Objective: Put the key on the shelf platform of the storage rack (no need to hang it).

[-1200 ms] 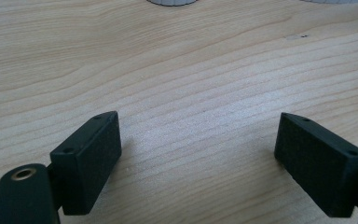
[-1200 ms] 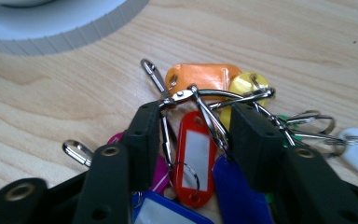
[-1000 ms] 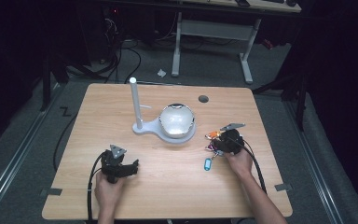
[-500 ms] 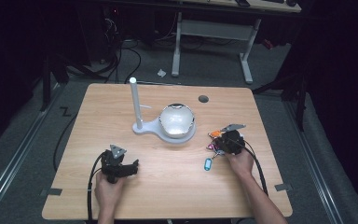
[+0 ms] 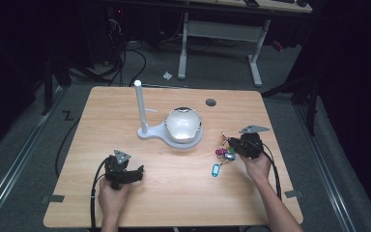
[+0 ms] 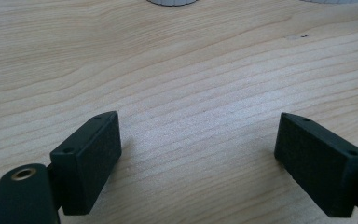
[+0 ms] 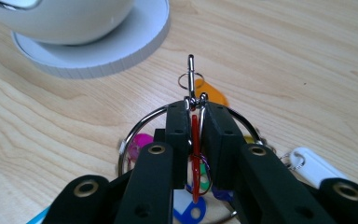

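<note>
Right gripper (image 7: 195,112): clenched on key ring (image 7: 140,128) with coloured tags, just beside white stand (image 5: 170,130), per its own view. Left gripper (image 6: 196,158): released over bare table (image 5: 174,193). No legible writing.

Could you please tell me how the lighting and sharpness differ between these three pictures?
High view: the table is evenly lit while its surroundings sink into near-black, and the white dome shows a bright glare patch. Left gripper view: the wood grain is sharp and the open left hand-held gripper casts soft shadows. Right gripper view: the right hand-held gripper and the key ring are sharp; the near arms blur slightly.
</note>
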{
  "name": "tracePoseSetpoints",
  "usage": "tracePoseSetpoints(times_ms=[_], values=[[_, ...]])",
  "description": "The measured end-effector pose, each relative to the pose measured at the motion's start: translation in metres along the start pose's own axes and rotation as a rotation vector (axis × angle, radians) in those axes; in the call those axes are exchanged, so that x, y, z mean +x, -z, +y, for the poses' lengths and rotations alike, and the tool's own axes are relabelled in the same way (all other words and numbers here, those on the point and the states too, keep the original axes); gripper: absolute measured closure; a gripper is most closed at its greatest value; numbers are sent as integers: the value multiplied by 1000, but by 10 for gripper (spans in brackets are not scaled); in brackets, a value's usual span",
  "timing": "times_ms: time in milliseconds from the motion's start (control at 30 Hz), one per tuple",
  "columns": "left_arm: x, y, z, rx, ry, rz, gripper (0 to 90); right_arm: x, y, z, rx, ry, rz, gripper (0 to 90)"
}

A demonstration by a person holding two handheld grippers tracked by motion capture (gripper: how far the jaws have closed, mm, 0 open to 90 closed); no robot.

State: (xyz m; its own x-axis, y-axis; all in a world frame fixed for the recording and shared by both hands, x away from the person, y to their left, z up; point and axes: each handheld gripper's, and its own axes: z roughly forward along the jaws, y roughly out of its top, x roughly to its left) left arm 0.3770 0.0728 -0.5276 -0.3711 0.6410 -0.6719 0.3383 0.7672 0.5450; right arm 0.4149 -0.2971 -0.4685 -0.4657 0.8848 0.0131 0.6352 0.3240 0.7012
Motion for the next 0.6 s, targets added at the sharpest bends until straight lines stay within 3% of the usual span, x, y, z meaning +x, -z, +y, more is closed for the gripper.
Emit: tracePoseSetpoints(times_ms=[500,600], values=[[0,0,0,0,1,0,150,-10,29,0,-61,-40,41,817],[0,0,0,0,2,0,150,-11,34,0,-77,-52,51,855]])
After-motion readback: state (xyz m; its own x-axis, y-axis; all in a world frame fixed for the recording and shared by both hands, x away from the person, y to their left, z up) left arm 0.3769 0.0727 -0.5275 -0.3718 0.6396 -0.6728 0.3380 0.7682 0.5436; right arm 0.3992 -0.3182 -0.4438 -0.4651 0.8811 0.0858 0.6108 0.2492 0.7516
